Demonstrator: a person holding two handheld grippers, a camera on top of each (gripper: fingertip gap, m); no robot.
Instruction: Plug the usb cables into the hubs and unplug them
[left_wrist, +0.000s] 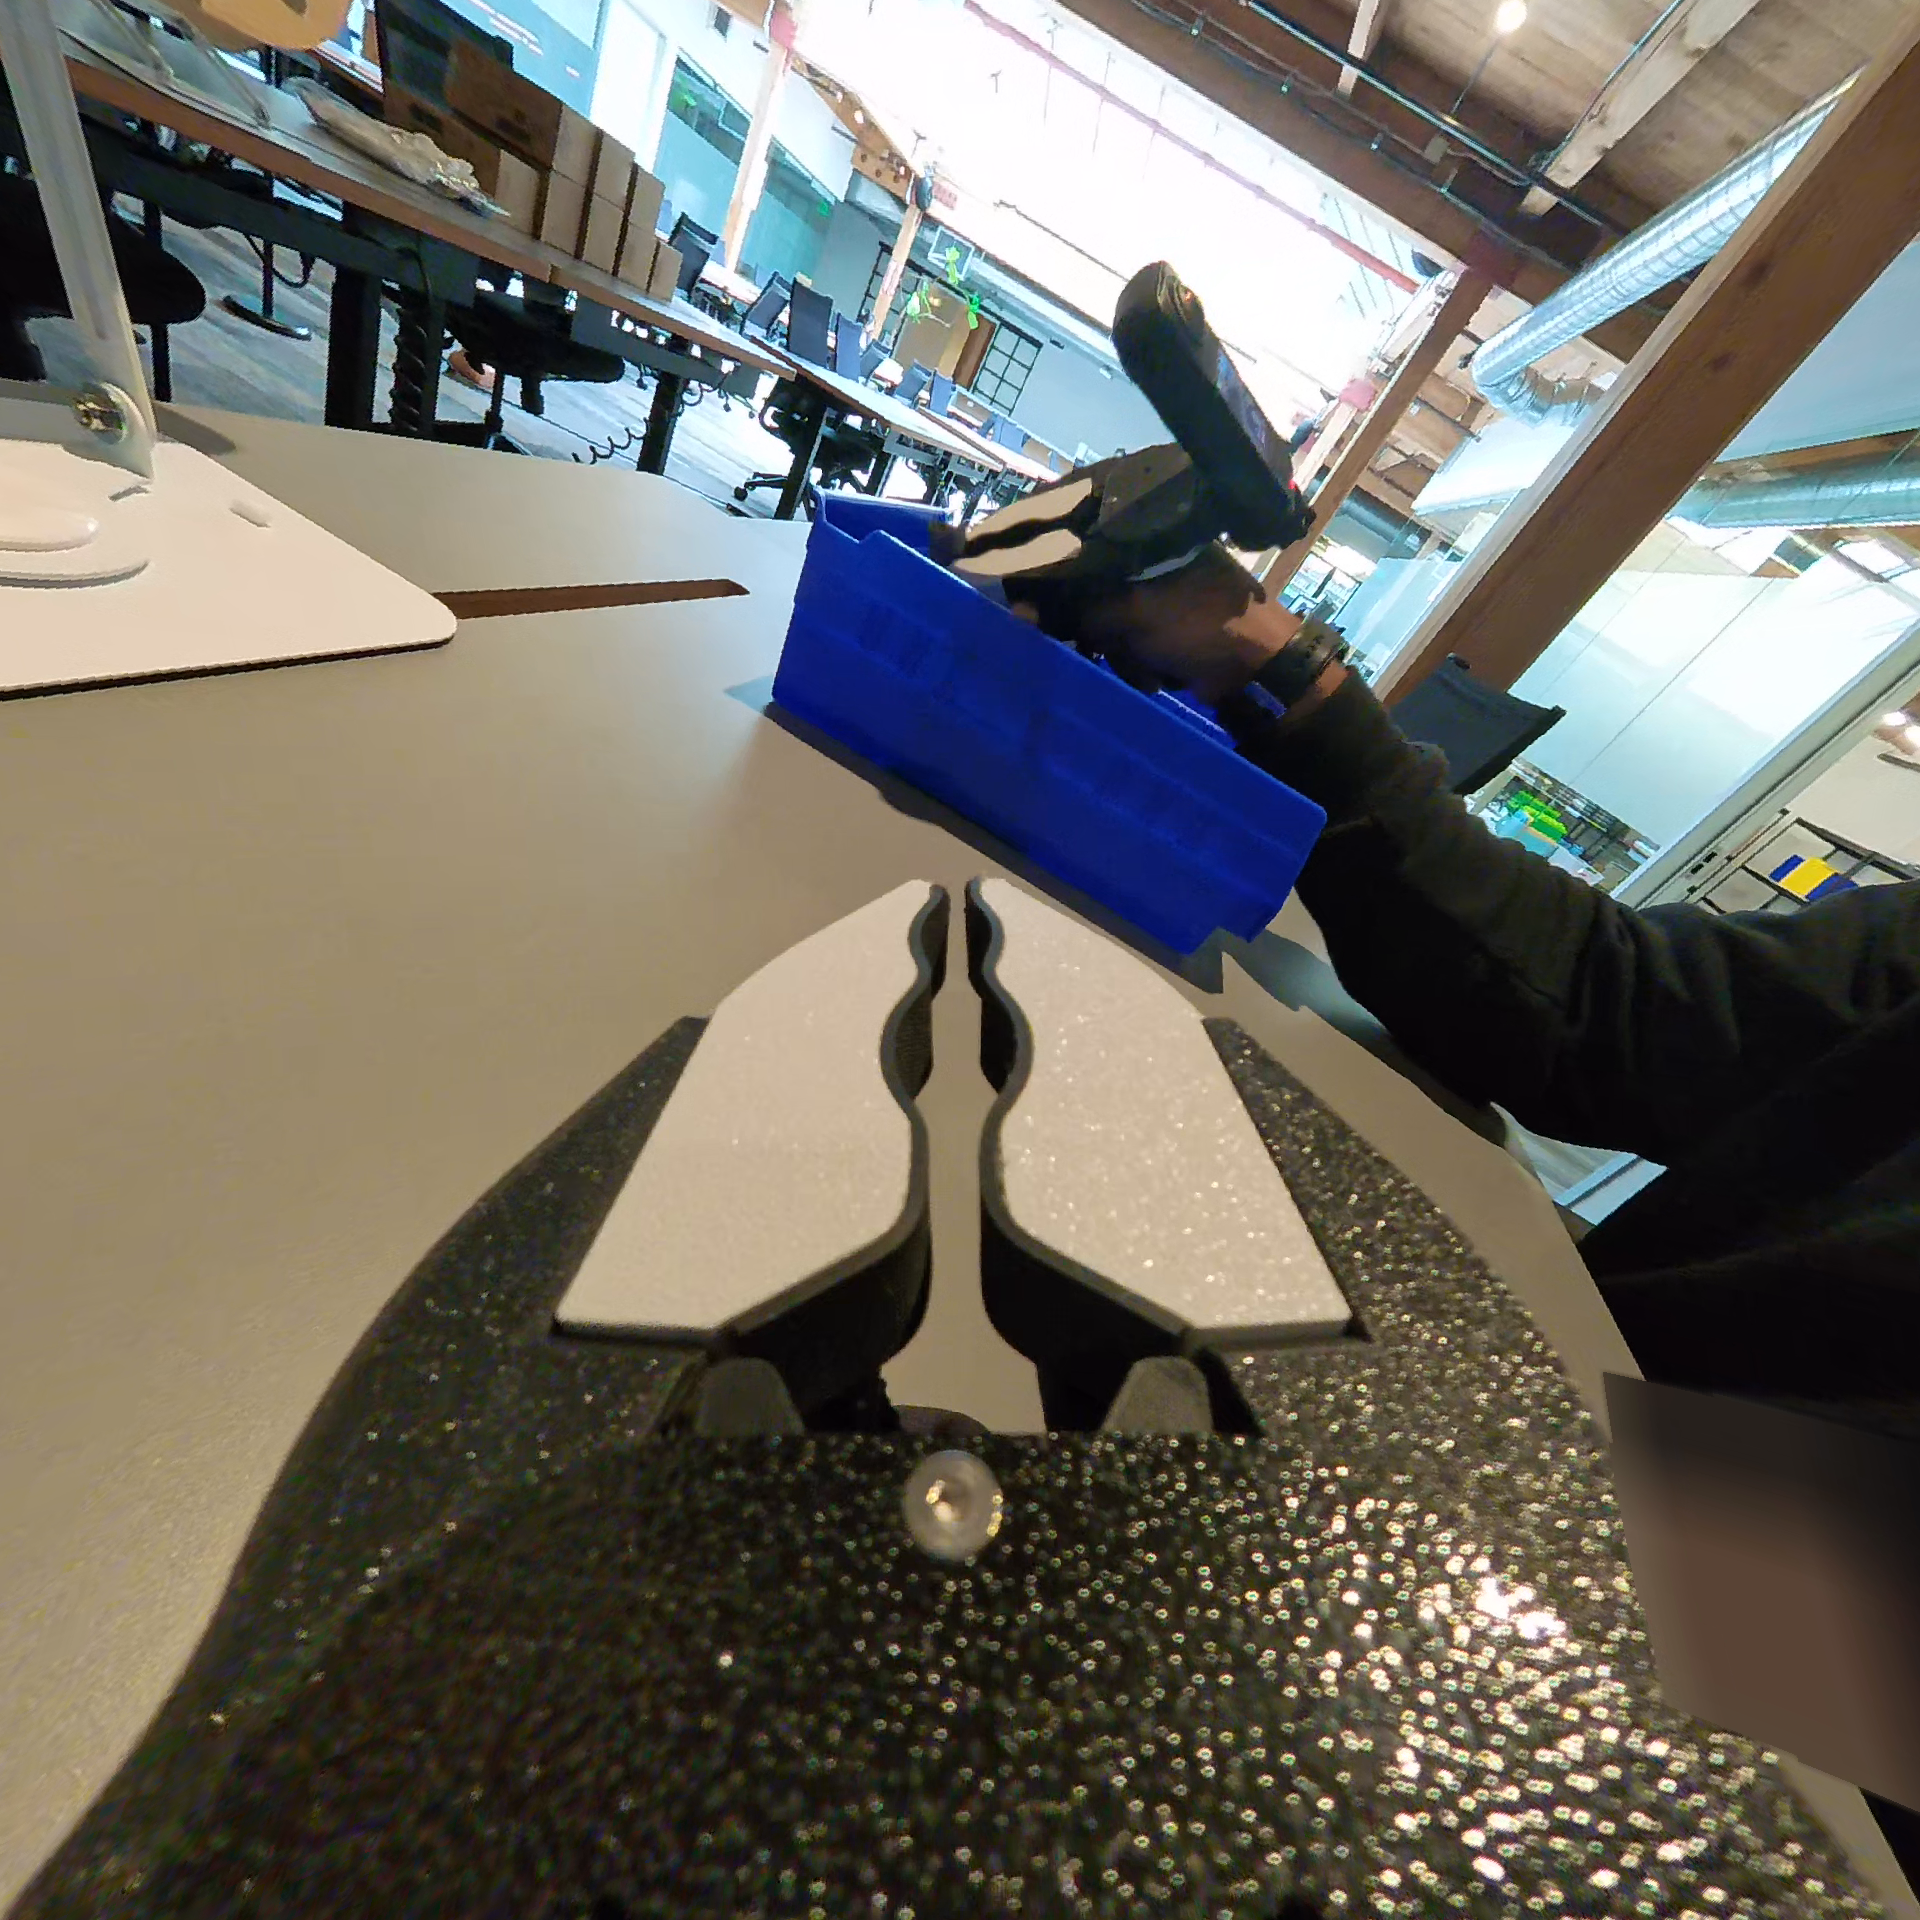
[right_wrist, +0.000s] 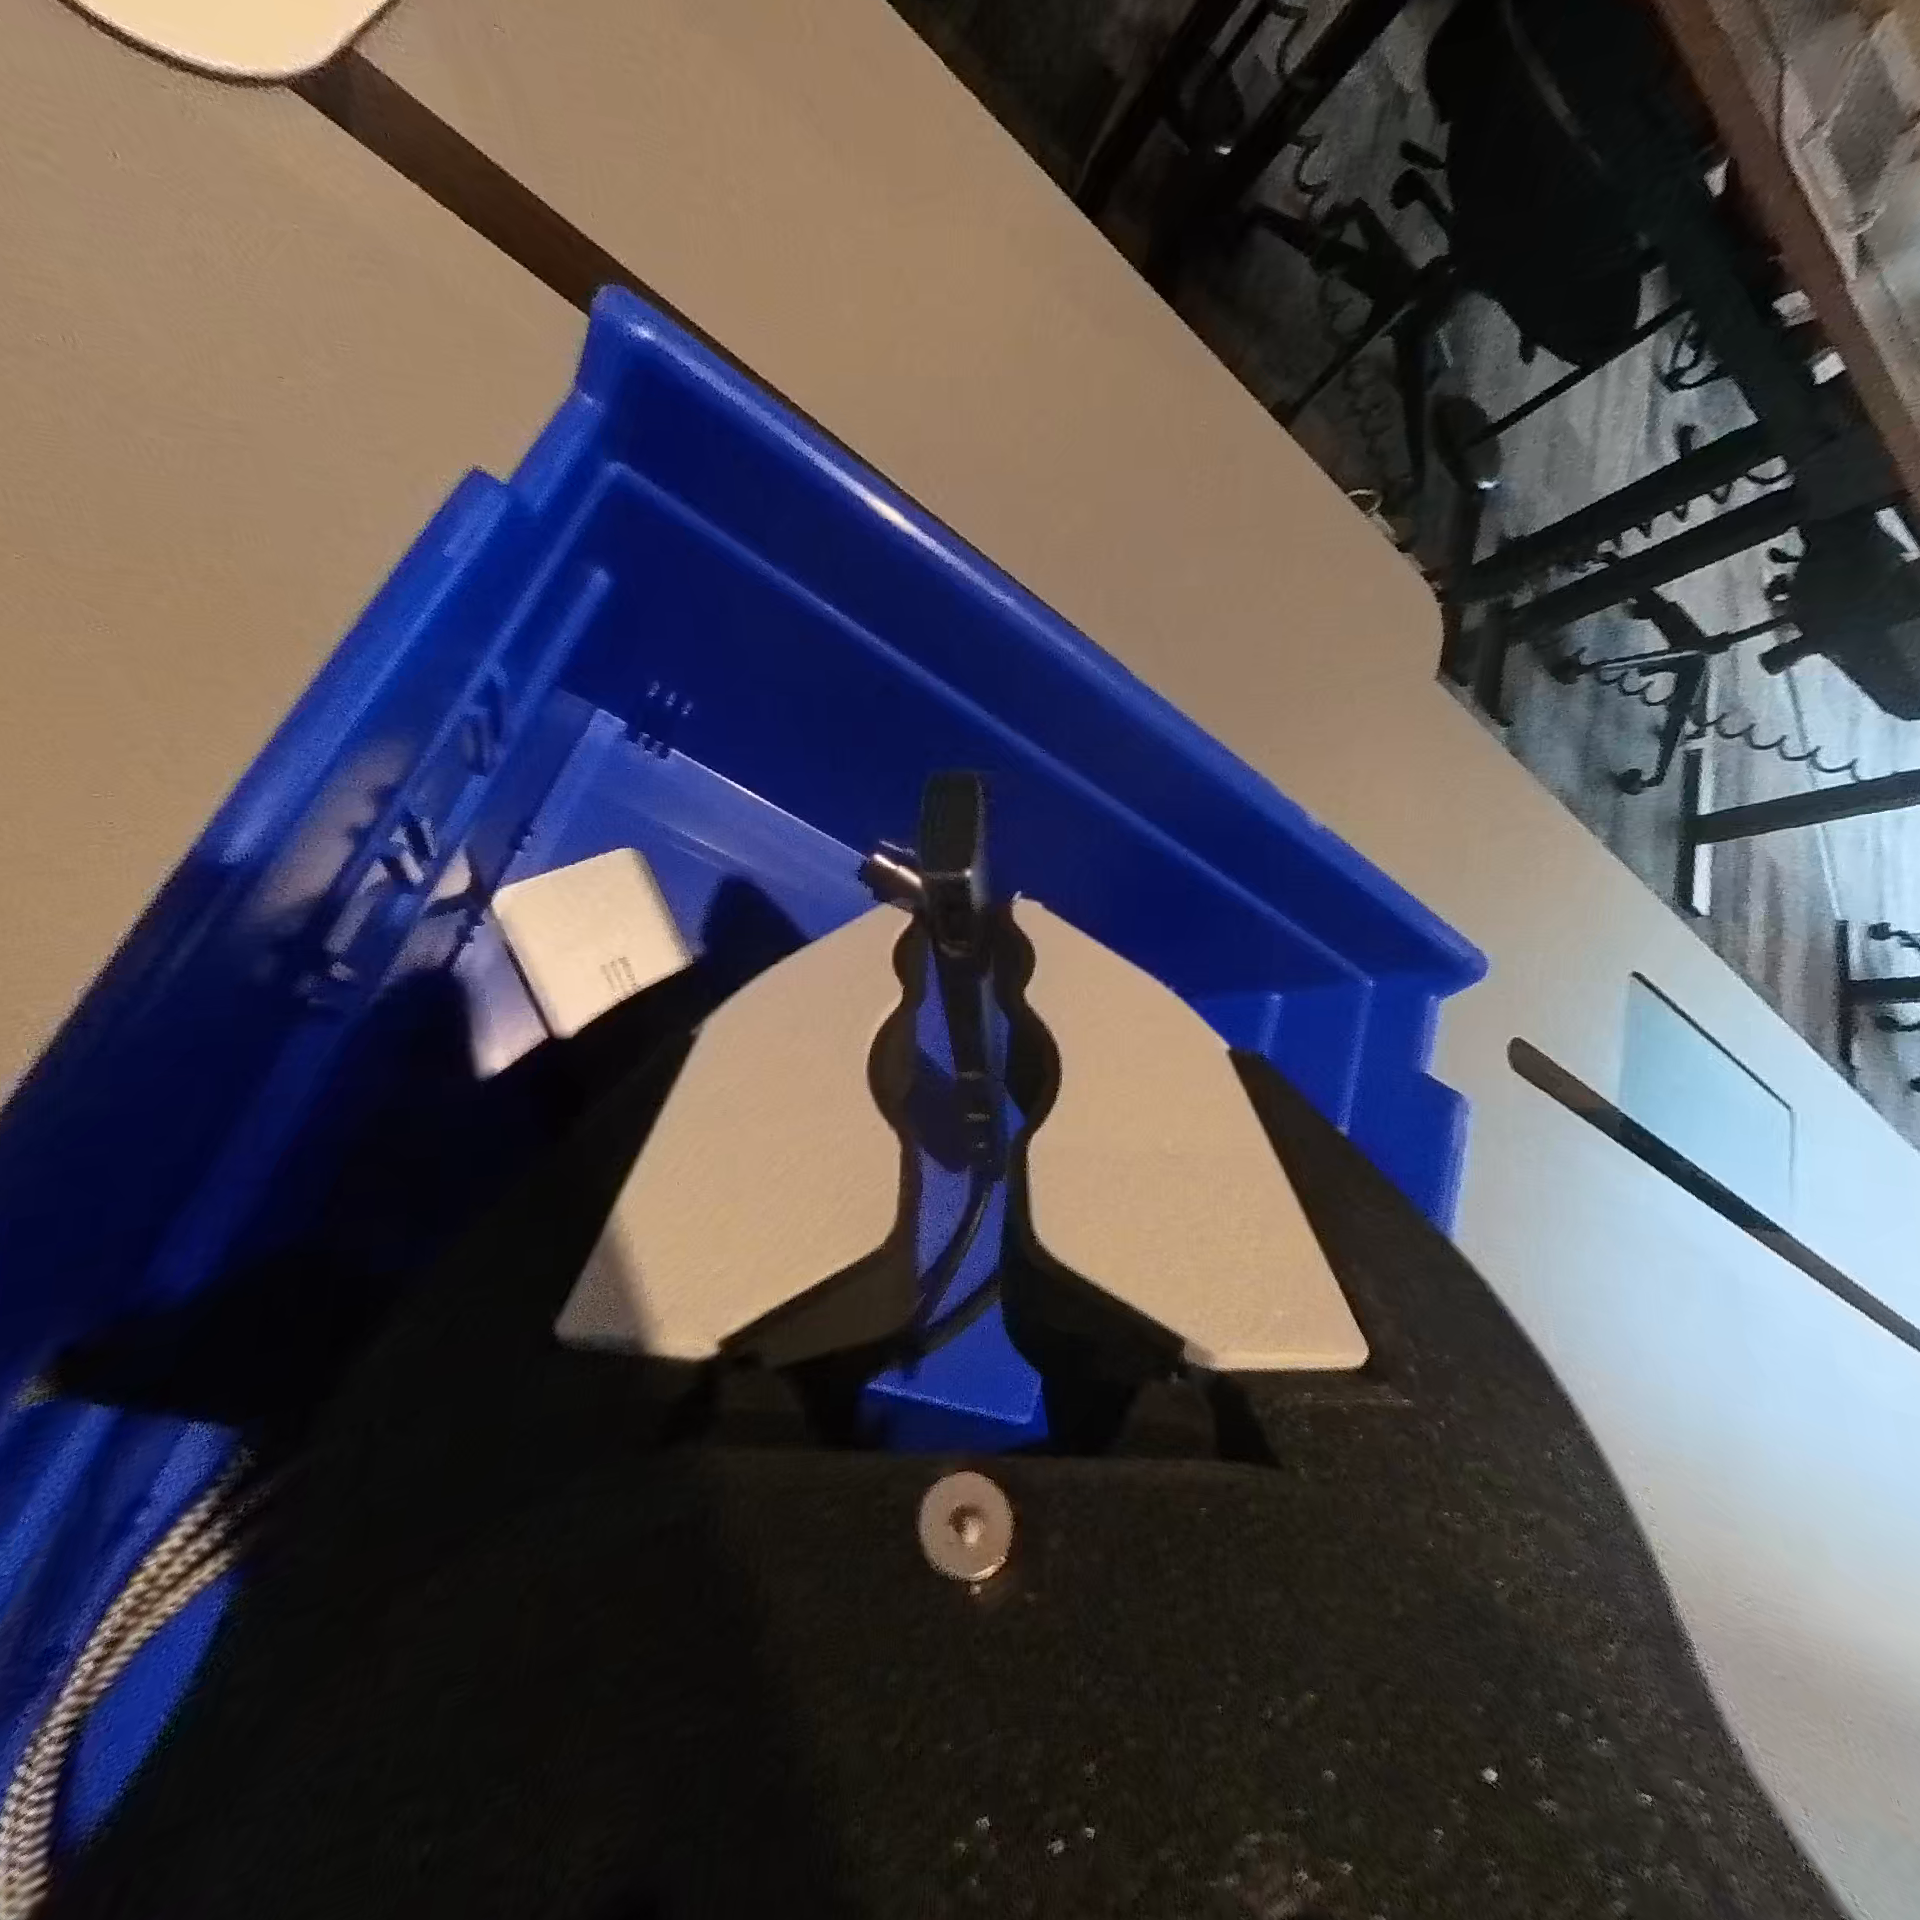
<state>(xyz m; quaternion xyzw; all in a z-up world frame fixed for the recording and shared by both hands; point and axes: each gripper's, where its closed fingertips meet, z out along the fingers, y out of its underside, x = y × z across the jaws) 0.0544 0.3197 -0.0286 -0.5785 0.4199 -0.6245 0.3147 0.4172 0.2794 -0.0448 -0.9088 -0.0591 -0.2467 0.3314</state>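
My left gripper (left_wrist: 956, 896) hovers low over the grey table (left_wrist: 364, 935), its jaws closed with only a slit between them and nothing held. The blue bin (left_wrist: 1039, 727) stands ahead to its right. My right gripper (left_wrist: 997, 545), held by a gloved hand, reaches into that bin. In the right wrist view my right gripper (right_wrist: 961, 920) is shut on a thin dark USB cable (right_wrist: 971, 1049); its dark plug (right_wrist: 951, 831) sticks out past the tips, over the bin (right_wrist: 831, 582). A white block (right_wrist: 582, 925), perhaps a hub, lies in the bin at left.
A black-and-white braided cable (right_wrist: 62, 1683) runs along the bin's lower left. A white base plate with a post (left_wrist: 208, 582) sits at the table's far left, beside a dark slot (left_wrist: 592, 597). The person's dark sleeve (left_wrist: 1558, 987) crosses on the right. Some 35 centimetres of space lies between my two pairs of fingers. From the right gripper's tips to the white block (right_wrist: 582, 925) is close to 8 centimetres.
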